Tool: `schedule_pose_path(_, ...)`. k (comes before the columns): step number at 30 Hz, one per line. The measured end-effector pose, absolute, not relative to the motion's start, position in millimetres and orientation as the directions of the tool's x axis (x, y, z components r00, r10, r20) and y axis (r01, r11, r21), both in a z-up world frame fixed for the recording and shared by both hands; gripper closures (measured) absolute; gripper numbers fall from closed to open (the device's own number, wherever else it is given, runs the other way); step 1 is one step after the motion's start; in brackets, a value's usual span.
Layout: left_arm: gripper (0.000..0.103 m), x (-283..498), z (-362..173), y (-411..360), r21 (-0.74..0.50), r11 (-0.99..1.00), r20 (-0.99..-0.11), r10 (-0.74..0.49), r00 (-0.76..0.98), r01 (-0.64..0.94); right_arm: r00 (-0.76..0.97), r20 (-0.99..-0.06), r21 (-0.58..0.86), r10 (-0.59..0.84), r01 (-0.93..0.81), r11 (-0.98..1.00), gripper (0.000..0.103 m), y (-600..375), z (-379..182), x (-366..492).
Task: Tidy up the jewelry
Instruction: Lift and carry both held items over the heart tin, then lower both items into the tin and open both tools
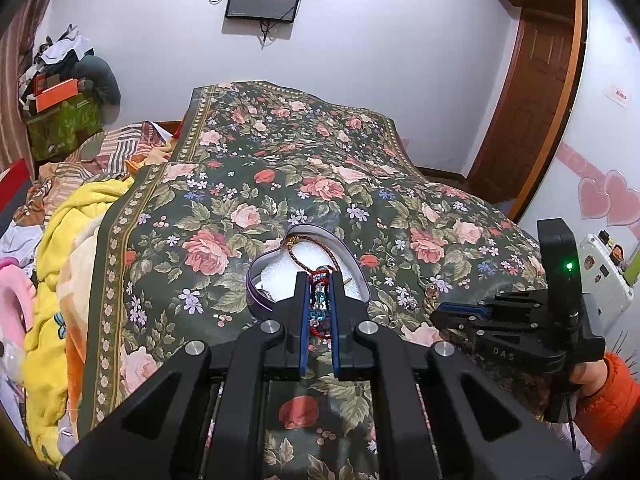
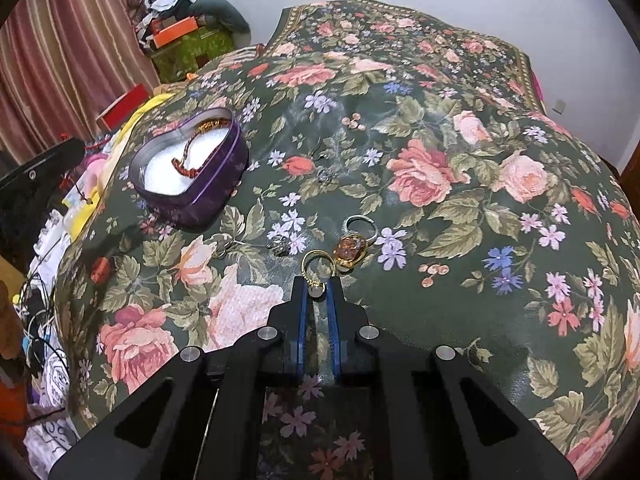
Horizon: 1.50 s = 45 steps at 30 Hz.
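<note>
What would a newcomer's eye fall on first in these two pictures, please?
Probably the loud floral bedspread that fills both views, with the purple heart-shaped tin standing open on it, a braided cord lying on its white lining. Next, the left gripper shut on a red-and-blue beaded bracelet just in front of the tin, and the right gripper shut on a gold ring beside an amber-stone ring.

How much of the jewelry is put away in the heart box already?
Done: one braided bracelet lies in the purple heart box. In hand: the left tongs grip a beaded red-cord bracelet; the right tongs pinch a gold ring. Left: an amber ring, a silver ring and small charms on the bedspread.
</note>
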<state>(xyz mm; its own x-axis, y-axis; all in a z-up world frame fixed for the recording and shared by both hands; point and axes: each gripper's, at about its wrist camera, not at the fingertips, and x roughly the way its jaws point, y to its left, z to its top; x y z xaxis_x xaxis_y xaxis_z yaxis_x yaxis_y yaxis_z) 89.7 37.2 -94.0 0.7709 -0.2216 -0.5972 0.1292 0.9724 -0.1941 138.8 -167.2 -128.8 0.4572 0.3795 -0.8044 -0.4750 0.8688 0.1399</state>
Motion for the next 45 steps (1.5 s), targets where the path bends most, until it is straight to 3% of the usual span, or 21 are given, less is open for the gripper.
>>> schedule_pose_path(20,0.096,108,-78,54,-0.212,0.970,-0.554,-0.217,0.804,0.116,0.524,-0.669,0.160,0.528,-0.592,0.790,0.095,-113,-67,145)
schedule_pose_path(45,0.096,158,-117,58,-0.239,0.962,-0.618,-0.256,0.743,0.133,0.419,-0.744,0.153,0.520,-0.650,0.744,0.095,-68,-100,184)
